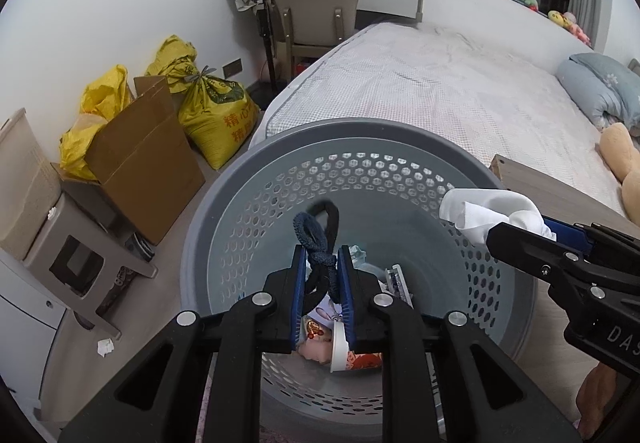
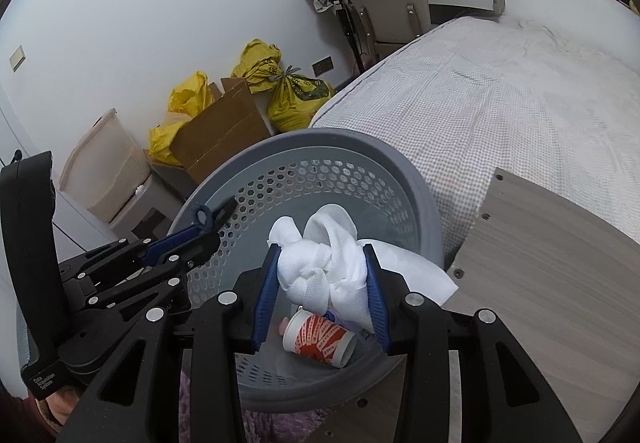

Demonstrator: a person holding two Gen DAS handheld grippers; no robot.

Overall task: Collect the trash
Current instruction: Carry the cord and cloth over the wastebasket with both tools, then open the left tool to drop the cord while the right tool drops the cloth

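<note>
A grey perforated basket (image 1: 400, 179) (image 2: 400, 171) stands on the floor right below both grippers. My left gripper (image 1: 322, 255) is shut on a dark looped hair tie (image 1: 320, 231), which sticks up above the pads over the basket's opening. In the right wrist view that gripper (image 2: 216, 219) reaches in from the left. My right gripper (image 2: 322, 251) is shut on a crumpled white tissue (image 2: 324, 263), also over the basket; it shows at the right edge of the left wrist view (image 1: 516, 235). A red-and-white paper cup (image 2: 320, 339) (image 1: 344, 351) and other scraps lie in the basket's bottom.
A bed (image 2: 520, 91) runs behind the basket, with a wooden board (image 2: 560, 275) to its right. Against the left wall stand a cardboard box (image 1: 144, 163), yellow sacks (image 1: 216, 115) and a grey stool (image 1: 80, 255). A crumpled paper (image 1: 105, 347) lies on the floor. A chair (image 1: 316, 3) is at the back.
</note>
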